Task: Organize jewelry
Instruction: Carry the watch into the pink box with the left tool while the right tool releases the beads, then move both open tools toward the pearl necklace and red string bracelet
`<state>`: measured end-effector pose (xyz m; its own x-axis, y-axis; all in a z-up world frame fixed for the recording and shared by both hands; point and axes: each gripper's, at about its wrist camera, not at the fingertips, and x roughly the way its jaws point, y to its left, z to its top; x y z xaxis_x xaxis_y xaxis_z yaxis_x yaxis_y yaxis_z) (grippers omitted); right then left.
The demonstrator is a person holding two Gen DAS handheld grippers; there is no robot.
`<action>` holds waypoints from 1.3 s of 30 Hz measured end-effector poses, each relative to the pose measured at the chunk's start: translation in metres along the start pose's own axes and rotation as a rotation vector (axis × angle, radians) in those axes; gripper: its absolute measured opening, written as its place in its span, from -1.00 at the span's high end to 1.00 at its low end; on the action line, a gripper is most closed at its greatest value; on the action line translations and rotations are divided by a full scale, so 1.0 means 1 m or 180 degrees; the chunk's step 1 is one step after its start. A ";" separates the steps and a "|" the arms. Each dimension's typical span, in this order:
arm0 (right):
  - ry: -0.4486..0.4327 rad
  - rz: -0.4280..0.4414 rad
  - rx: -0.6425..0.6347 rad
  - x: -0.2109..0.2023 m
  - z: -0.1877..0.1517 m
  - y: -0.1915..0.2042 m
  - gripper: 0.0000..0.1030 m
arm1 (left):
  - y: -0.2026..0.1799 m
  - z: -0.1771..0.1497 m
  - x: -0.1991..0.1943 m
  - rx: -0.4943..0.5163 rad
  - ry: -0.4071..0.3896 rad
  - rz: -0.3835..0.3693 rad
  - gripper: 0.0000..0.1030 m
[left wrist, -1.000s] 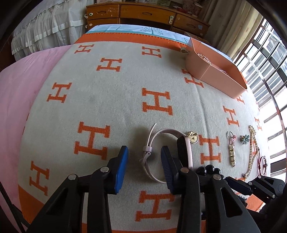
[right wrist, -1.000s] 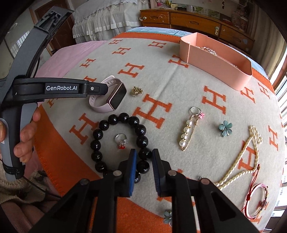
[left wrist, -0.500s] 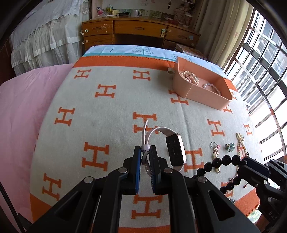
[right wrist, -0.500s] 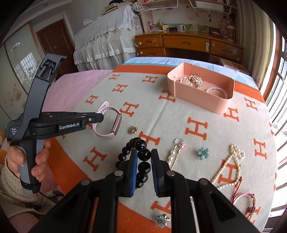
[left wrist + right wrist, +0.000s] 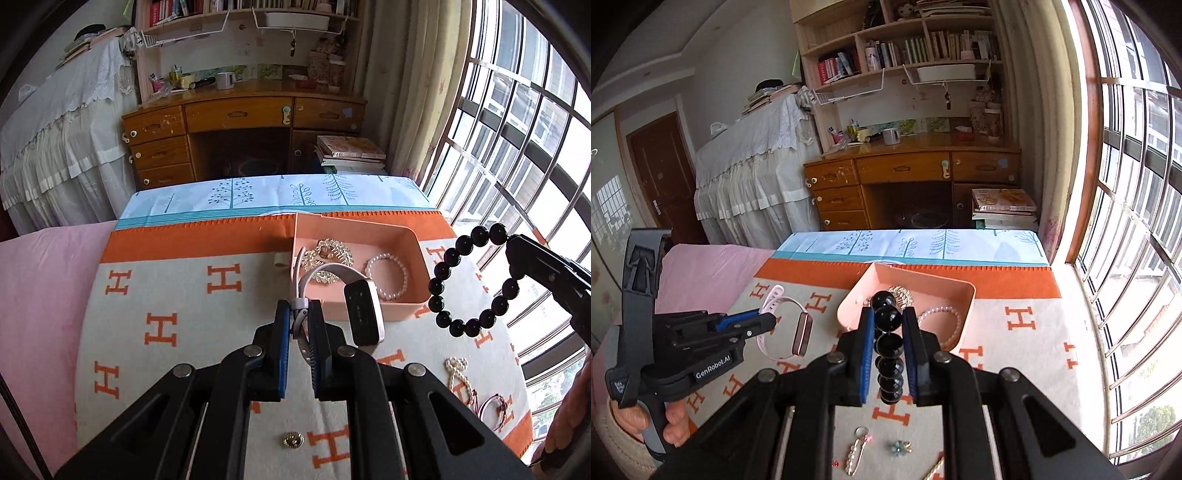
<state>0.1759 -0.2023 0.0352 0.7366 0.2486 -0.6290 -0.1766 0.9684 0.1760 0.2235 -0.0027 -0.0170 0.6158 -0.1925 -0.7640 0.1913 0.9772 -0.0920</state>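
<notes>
Left wrist view hides part of the pink watch (image 5: 360,314) strap behind the left tool (image 5: 299,328), clamped on it just before the pink tray (image 5: 417,247). Both items were lower half a second ago. Beside the tray, the right tool (image 5: 888,326) grips the black bead bracelet (image 5: 888,343).

I see a wooden desk (image 5: 243,122) with drawers at the far wall, a white mug (image 5: 225,80) on it, a stack of books (image 5: 349,153) beside it, bookshelves (image 5: 905,48) above, window bars (image 5: 517,155) right.
</notes>
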 end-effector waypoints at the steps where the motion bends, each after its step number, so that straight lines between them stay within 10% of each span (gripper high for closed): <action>1: -0.0014 -0.0035 0.0042 0.007 0.005 -0.004 0.71 | -0.001 0.007 0.010 -0.0027 0.0017 -0.0018 0.86; 12: 0.0340 -0.0012 0.0508 0.096 0.022 -0.043 0.70 | -0.026 0.040 0.101 -0.0006 0.0302 -0.0112 0.83; 16: 0.0508 -0.0120 0.0544 0.115 0.013 -0.045 0.69 | -0.025 0.036 0.110 -0.0003 0.0336 -0.0136 0.46; 20: 0.0594 -0.0251 0.0528 0.118 0.005 -0.048 0.53 | -0.019 0.028 0.094 0.0036 0.0119 -0.0031 -0.14; 39: 0.0326 -0.0285 0.0187 -0.009 -0.038 -0.030 0.49 | -0.033 -0.031 -0.031 0.0326 -0.0038 -0.0422 -0.34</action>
<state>0.1496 -0.2325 0.0072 0.6766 0.1647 -0.7177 -0.0724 0.9848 0.1578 0.1745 -0.0260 -0.0106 0.5890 -0.3207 -0.7418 0.3480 0.9291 -0.1254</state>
